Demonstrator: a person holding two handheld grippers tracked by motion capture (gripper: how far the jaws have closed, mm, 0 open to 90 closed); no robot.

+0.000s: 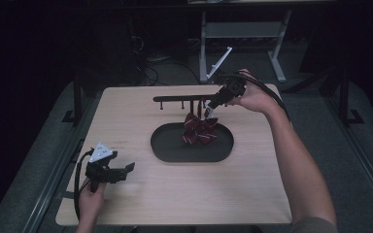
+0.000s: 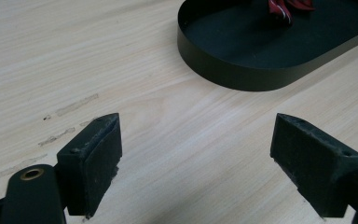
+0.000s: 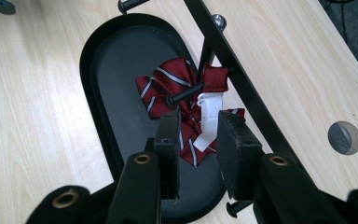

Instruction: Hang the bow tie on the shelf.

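1. My right gripper [image 1: 213,104] hung at about 1 o'clock on the table [image 1: 141,204], over the far end of the tray [image 1: 170,154]. In the right gripper view its jaws stood partly spread, a gap between them, with the white strap [image 3: 206,122] of the bow tie [image 3: 168,93] lying in that gap; I could not tell whether either pad touched it.
2. The bow tie, dark red with pale stripes, hung from a peg [image 3: 184,93] of the black rack [image 1: 184,98], its lower wings reaching down into the tray, toward its 1 o'clock end. A red loop [image 3: 215,78] sat over the peg beside the rack's bar.
3. My left gripper [image 1: 121,171] rested low at about 8 o'clock on the table, jaws spread wide and empty, well apart from the tray, whose near wall [image 2: 233,74] showed in the left gripper view.
4. Risk, as I judged it: closing on the thin strap alone could let it slip out, since the fabric was limp.
5. Risk: pulling sideways rather than along the peg could snag the loop and tip the light rack.
6. Risk: the jaws stood near the peg and bar, so a careless close could pinch metal instead of cloth.
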